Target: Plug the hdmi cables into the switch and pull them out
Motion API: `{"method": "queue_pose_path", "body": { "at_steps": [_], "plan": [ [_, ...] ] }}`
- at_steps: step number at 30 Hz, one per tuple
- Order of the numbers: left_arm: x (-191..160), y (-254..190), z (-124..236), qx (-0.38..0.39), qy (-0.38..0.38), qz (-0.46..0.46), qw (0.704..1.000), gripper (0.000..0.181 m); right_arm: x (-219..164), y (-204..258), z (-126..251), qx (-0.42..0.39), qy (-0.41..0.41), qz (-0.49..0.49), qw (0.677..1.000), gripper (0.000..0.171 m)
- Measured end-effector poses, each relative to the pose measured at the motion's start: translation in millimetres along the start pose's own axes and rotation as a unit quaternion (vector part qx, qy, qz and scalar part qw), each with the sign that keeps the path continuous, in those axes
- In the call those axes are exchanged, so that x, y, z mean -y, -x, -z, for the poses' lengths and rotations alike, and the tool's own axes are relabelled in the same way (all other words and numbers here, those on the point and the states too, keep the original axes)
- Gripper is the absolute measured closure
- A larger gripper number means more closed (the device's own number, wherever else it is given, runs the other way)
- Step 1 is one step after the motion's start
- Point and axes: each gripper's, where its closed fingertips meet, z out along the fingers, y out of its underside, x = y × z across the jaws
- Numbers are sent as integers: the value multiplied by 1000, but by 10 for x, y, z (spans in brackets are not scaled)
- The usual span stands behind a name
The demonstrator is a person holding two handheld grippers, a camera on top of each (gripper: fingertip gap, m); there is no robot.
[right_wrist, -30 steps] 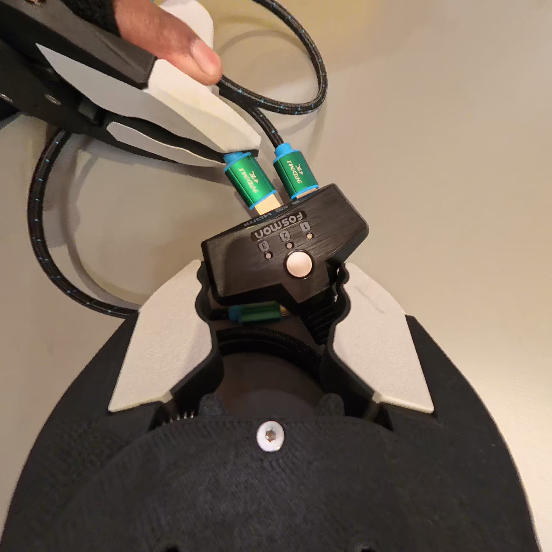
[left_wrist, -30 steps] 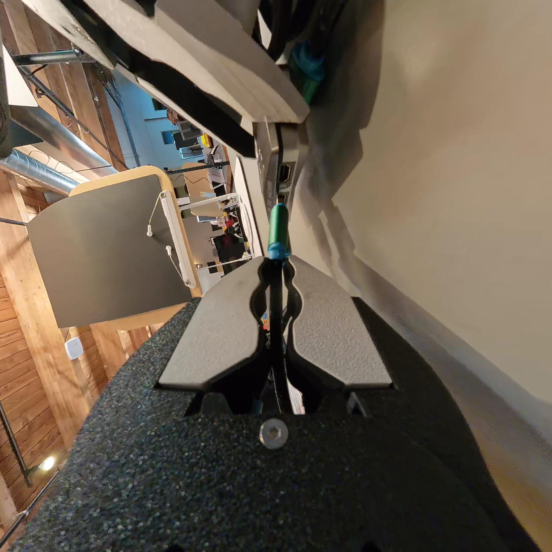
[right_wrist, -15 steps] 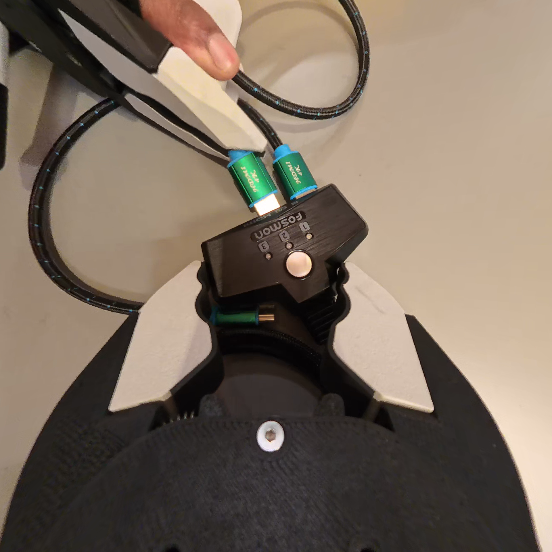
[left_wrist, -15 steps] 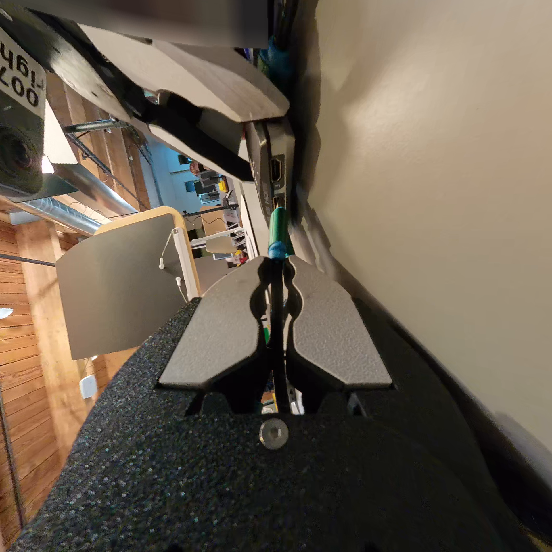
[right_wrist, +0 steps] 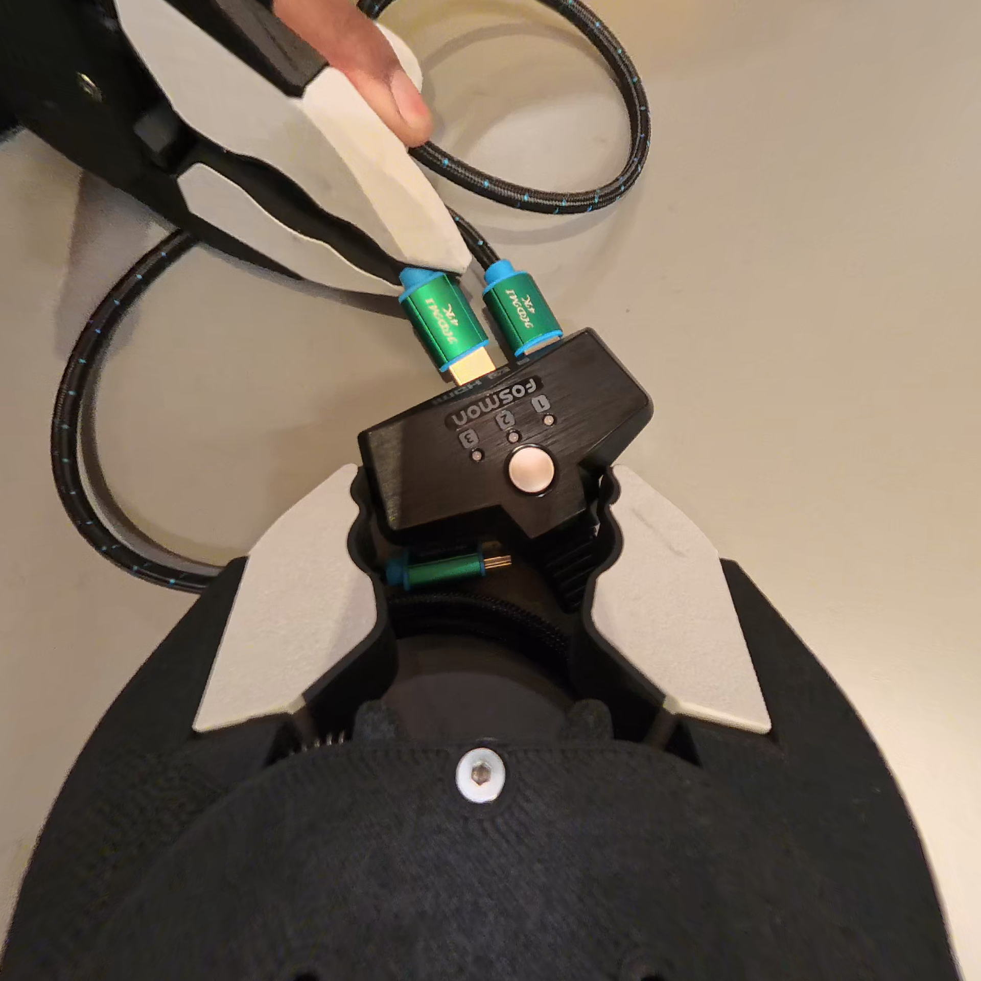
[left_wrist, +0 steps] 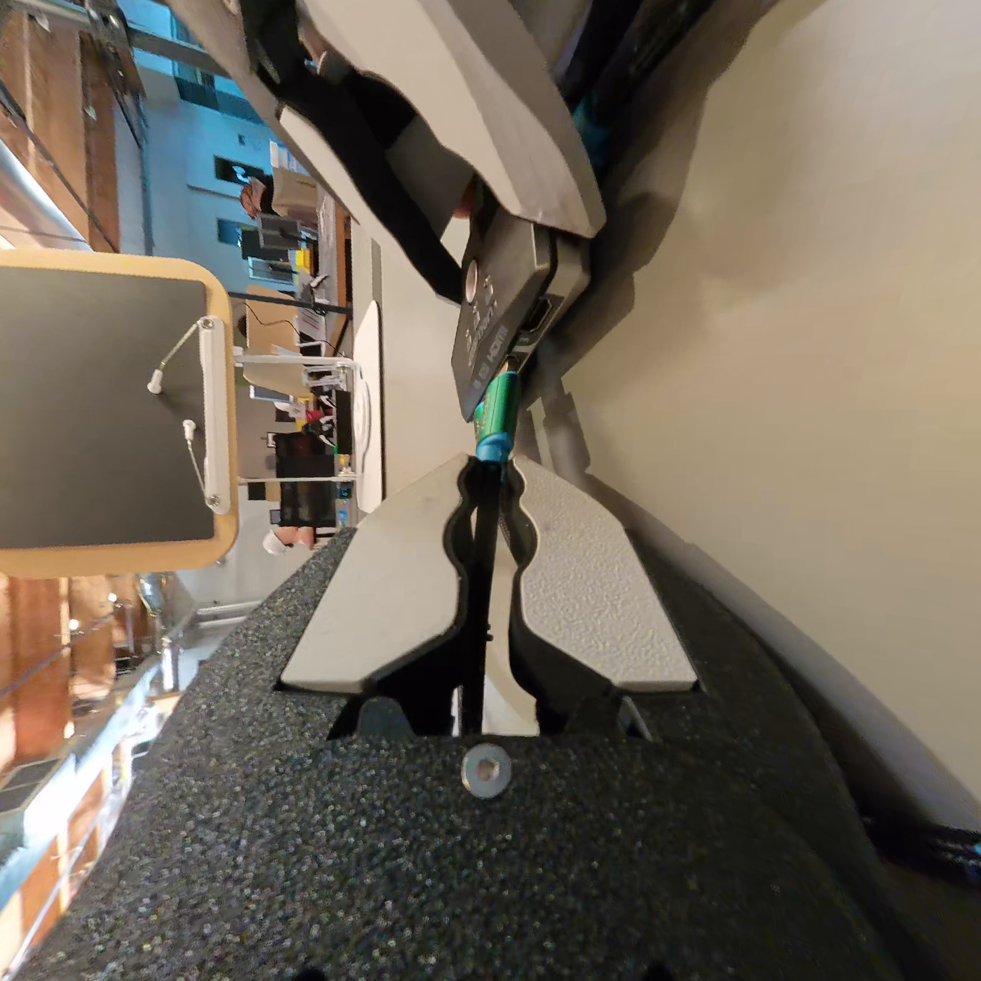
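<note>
My right gripper (right_wrist: 483, 478) is shut on the black switch (right_wrist: 504, 446) and holds it over the table. One green HDMI plug (right_wrist: 523, 318) sits fully in a port on the switch's far side. My left gripper (left_wrist: 488, 467) is shut on the braided cable just behind a second green plug (left_wrist: 496, 403). That plug (right_wrist: 443, 332) is angled at the neighbouring port with its gold tip (right_wrist: 472, 369) still showing at the switch's edge. The switch (left_wrist: 499, 318) shows an empty port in the left wrist view. A third green plug (right_wrist: 446, 570) lies loose under the switch.
Black braided cable (right_wrist: 610, 175) loops on the beige table (right_wrist: 796, 265) beyond and left of the switch. A person's finger (right_wrist: 393, 101) rests on the left gripper's finger. The left wrist view shows a room with a dark board (left_wrist: 101, 403) behind. Across from one pair of fingers to the other is roughly 6 cm.
The left gripper has rolled and shifted, so the switch's top face now shows in its view. The held plug stays at the port mouth with gold tip exposed. The cable loop moved.
</note>
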Motion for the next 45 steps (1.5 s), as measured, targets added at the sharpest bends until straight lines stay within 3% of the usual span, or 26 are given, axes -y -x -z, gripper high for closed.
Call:
{"method": "queue_pose_path", "body": {
  "at_steps": [14, 28, 34, 40, 45],
  "plan": [
    [40, 58, 54, 20, -28, -16, 999, 172, 68, 7, 24, 9, -23, -7, 1000, 89],
    [113, 23, 169, -7, -92, -21, 996, 172, 86, 145, 45, 35, -39, 25, 998, 89],
    [82, -8, 179, 2, -70, -63, 996, 172, 85, 160, 20, 30, -35, 33, 998, 89],
    [120, -7, 200, -10, -105, -17, 994, 172, 92, 193, 44, 41, -41, 36, 998, 89],
    [102, -15, 139, 0, -82, -31, 996, 172, 56, 149, 22, 32, -31, 30, 999, 89]
  ]
}}
